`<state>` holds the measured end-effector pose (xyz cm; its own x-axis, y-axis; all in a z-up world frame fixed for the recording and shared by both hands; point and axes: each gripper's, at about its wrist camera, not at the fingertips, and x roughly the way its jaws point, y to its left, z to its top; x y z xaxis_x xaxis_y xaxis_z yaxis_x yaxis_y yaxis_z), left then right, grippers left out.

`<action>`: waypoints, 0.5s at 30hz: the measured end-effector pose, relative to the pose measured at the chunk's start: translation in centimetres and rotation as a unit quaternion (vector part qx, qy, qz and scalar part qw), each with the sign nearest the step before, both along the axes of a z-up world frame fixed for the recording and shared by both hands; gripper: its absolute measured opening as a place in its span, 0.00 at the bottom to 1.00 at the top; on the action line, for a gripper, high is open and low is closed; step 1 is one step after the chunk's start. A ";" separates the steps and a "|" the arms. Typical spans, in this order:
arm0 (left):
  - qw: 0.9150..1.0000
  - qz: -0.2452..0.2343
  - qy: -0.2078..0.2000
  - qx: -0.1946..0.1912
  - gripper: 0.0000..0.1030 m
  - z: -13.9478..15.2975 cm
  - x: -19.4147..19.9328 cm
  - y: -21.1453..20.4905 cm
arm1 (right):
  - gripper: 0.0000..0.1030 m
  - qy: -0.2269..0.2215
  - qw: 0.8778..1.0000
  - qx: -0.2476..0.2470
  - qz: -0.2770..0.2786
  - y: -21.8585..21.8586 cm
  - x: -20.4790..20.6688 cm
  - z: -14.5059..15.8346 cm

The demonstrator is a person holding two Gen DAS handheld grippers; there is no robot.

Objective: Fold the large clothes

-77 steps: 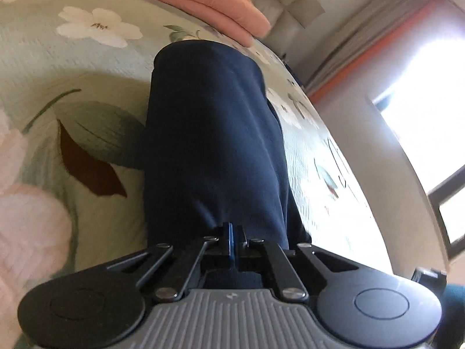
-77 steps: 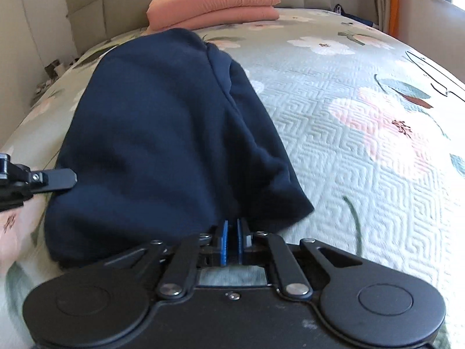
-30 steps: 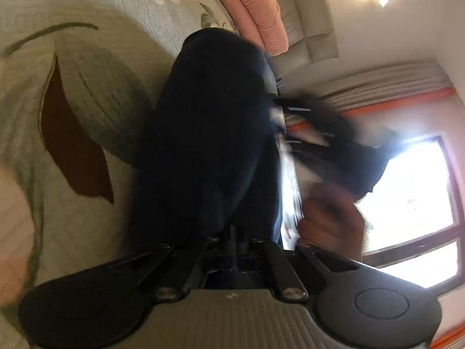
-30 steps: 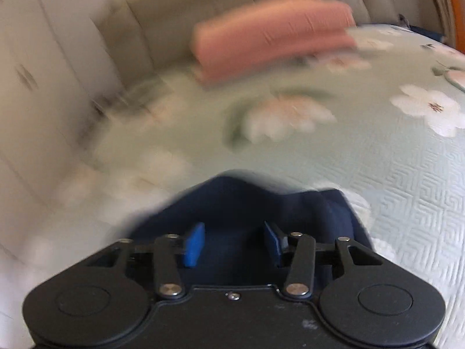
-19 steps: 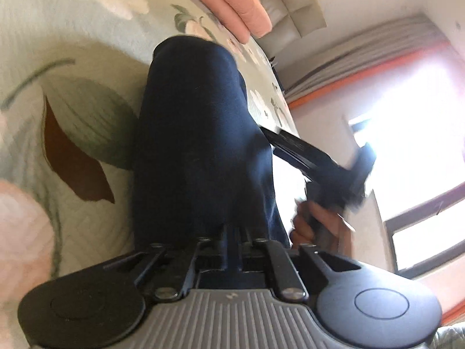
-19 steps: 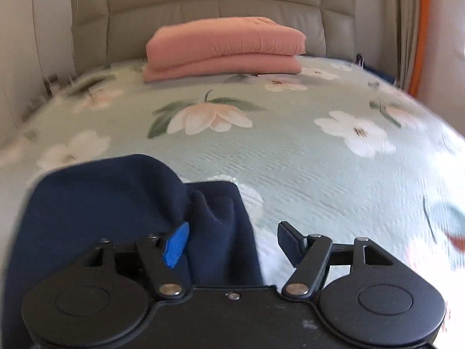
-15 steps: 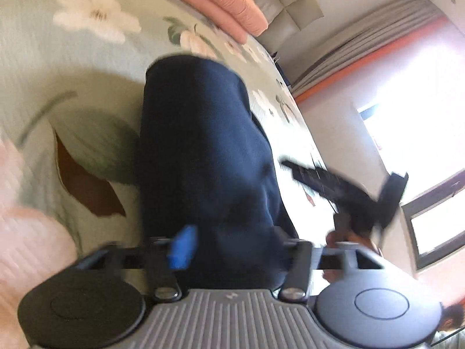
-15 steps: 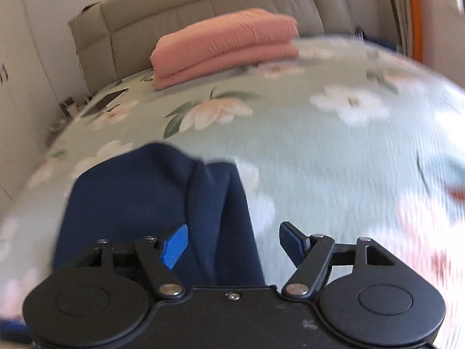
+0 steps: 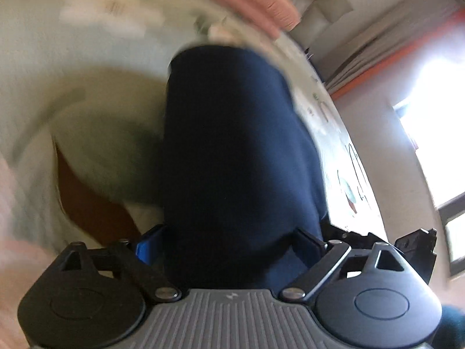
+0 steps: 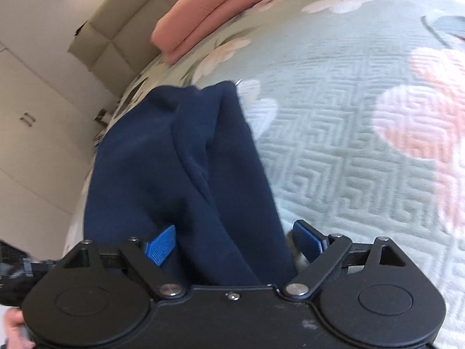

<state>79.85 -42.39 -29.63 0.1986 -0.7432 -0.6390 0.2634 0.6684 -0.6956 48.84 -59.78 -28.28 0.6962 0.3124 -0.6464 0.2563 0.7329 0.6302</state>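
A folded navy blue garment (image 9: 235, 145) lies on the floral green bedspread (image 9: 87, 87); it also shows in the right wrist view (image 10: 180, 168). My left gripper (image 9: 229, 244) is open, its blue-padded fingers on either side of the garment's near end. My right gripper (image 10: 235, 241) is open too, its blue pads (image 10: 161, 244) straddling a thick fold at the garment's near right edge. The left wrist view is blurred by motion.
A folded pink garment (image 10: 215, 11) lies near the beige padded headboard (image 10: 116, 35). White cupboards (image 10: 29, 122) stand to the left of the bed. A bright window (image 9: 436, 145) and orange-edged curtain are on the far side. The other gripper shows at the left wrist view's right edge (image 9: 415, 241).
Both grippers let go of the garment and opened. The right gripper swung up over the bed and came back down to the garment's near edge; the left stayed at its end.
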 end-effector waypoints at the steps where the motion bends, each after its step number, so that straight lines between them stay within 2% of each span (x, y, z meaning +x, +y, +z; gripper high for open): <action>1: 0.999 0.008 0.030 -0.031 0.92 -1.2 0.1 0.3 | 1.00 -0.009 1.000 -0.004 0.005 0.3 -0.1 -0.1; 3: 0.998 0.023 0.023 -0.052 0.95 -1.5 -0.2 0.6 | 1.00 -0.019 1.000 -0.020 0.007 0.8 -0.5 -0.2; 5: 0.999 0.021 0.015 -0.041 0.97 -1.4 -0.3 0.1 | 0.98 -0.015 0.999 -0.047 0.008 1.8 -0.5 0.4; 6: 0.999 0.021 0.011 -0.037 0.98 -1.4 -0.3 -0.3 | 0.93 -0.012 0.998 -0.068 0.011 2.6 -0.2 0.6; 7: 0.999 0.022 0.008 -0.035 0.98 -1.4 -0.5 -0.5 | 0.82 -0.013 0.996 -0.086 0.015 3.7 -0.3 0.9; 8: 0.999 0.023 0.002 -0.033 0.97 -1.4 -0.6 -0.8 | 0.74 -0.016 0.996 -0.087 0.017 4.5 -0.4 1.0; 9: 0.999 0.021 -0.009 -0.027 0.93 -1.4 -0.7 -1.2 | 0.54 -0.020 0.997 -0.078 0.017 5.0 -0.5 1.1; 10: 0.999 0.018 -0.021 -0.015 0.88 -1.1 -1.1 -1.4 | 0.47 -0.021 0.997 -0.072 0.013 5.4 -0.7 1.2; 12: 0.999 0.023 -0.036 -0.008 0.68 -0.5 -1.9 -1.0 | 0.42 -0.024 0.996 -0.089 -0.001 6.2 -1.1 1.7; 13: 0.999 0.024 -0.042 -0.019 0.64 -0.2 -2.3 -0.5 | 0.39 -0.028 0.995 -0.093 -0.001 6.6 -1.4 2.1; 15: 0.997 0.020 -0.057 -0.044 0.57 0.8 -3.3 0.4 | 0.38 -0.039 0.994 -0.105 0.006 7.5 -2.1 3.5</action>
